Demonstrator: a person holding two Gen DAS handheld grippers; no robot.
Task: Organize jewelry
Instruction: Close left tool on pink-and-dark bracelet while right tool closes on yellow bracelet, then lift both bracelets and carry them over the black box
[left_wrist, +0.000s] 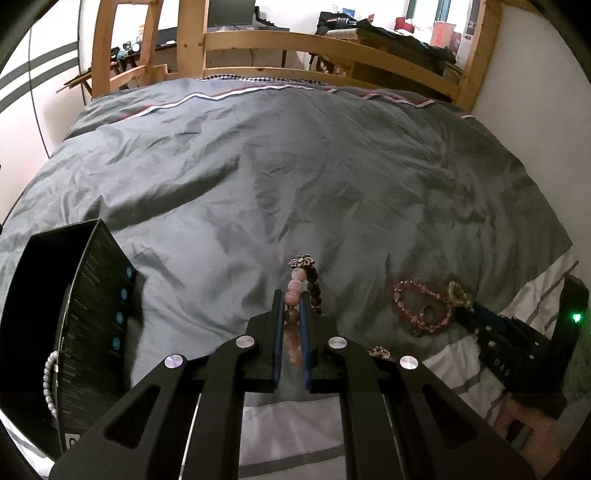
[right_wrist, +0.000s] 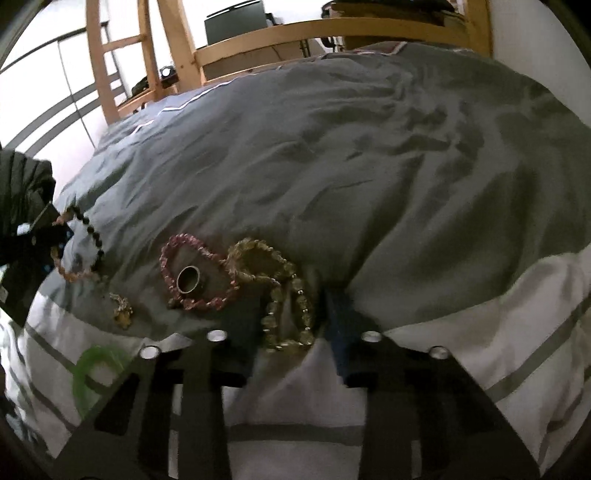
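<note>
Left wrist view: a black box (left_wrist: 74, 332) stands at your left on the grey duvet (left_wrist: 295, 177). Your left gripper (left_wrist: 291, 302) pinches a pink-and-brown bead bracelet (left_wrist: 297, 284). Your right gripper (right_wrist: 291, 317) is spread around a yellow bead bracelet (right_wrist: 291, 306), beside a pink bracelet (right_wrist: 199, 273).

right fingers (right_wrist: 334, 321) blurred, green bangle (right_wrist: 94, 373) part hidden

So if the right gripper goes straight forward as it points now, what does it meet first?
Most likely the yellow bead bracelet, lying on the duvet between the open right gripper fingers. Depth is blurred, so contact is uncertain.
</note>
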